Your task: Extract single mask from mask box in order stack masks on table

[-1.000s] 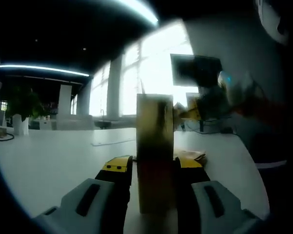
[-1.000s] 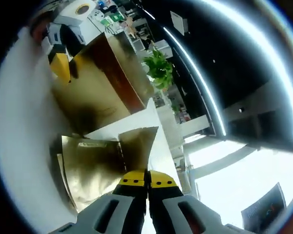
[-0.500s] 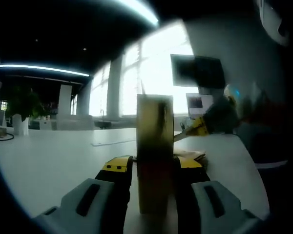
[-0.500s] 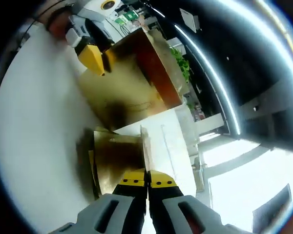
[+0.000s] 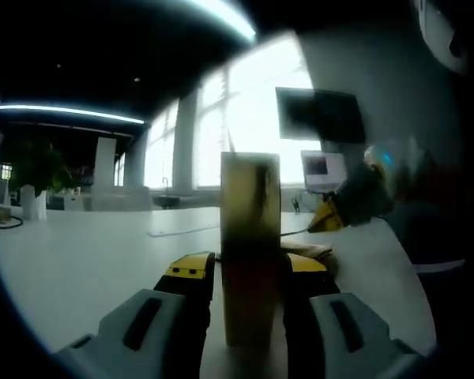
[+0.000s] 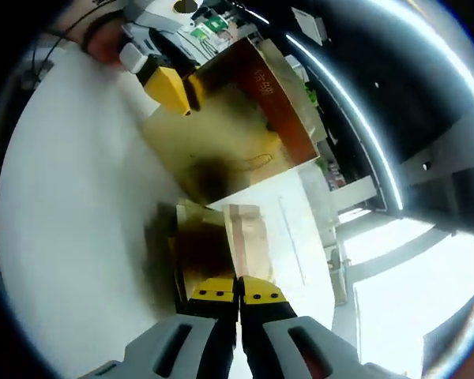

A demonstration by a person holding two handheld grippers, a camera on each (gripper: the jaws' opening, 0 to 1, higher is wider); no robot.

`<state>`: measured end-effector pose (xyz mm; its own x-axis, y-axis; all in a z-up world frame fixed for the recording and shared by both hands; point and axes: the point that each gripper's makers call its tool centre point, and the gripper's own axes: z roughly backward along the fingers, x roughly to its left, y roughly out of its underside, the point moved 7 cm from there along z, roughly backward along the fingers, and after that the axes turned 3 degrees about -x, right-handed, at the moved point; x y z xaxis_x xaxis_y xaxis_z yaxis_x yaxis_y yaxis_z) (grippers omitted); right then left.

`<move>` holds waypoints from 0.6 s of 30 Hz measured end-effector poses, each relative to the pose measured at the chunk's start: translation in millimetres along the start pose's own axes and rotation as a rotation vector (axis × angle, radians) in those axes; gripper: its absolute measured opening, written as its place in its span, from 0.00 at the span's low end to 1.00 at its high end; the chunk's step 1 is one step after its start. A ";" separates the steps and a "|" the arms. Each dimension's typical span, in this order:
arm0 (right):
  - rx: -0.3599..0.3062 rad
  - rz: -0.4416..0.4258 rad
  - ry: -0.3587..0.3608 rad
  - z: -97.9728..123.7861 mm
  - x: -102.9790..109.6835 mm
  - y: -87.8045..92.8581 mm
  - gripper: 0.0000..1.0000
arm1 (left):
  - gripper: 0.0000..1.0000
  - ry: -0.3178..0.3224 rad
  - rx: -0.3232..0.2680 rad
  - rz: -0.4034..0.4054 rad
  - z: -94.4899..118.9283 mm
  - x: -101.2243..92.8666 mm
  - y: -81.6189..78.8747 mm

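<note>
Left tongs (image 5: 249, 272) are clamped on the upright mask box (image 5: 250, 237) standing on the tabletop (image 5: 87, 253). Right tongs (image 6: 238, 288) angle down, pinched shut on a mask (image 6: 245, 233) over the stack (image 6: 196, 253) beside the box.

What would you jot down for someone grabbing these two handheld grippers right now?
Left gripper: shut on the tall gold cardboard mask box, holding it upright on the white table.
Right gripper: shut on one flat gold mask packet, low over the gold packet stack beside the box.
Done: packet is out.
Left: lay it on the stack, release, pull the next.
</note>
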<state>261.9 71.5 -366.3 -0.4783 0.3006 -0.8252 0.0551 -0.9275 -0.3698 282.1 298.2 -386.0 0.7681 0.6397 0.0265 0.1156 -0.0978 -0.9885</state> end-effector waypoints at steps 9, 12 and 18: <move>-0.005 -0.013 -0.014 -2.2 1.5 -0.3 0.01 | 0.26 -0.003 -0.002 0.000 0.0 0.3 -0.4; -0.006 -0.018 -0.018 -2.1 1.7 -1.2 0.03 | 0.26 -0.002 -0.001 0.000 -0.1 0.1 -0.4; -0.009 -0.035 -0.040 -1.6 4.9 -1.4 0.11 | 0.26 -0.002 -0.002 0.000 0.0 0.2 -0.2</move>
<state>260.9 74.6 -370.5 -0.5146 0.3237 -0.7940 0.0454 -0.9144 -0.4022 282.2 298.3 -385.8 0.7670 0.6411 0.0261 0.1165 -0.0991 -0.9882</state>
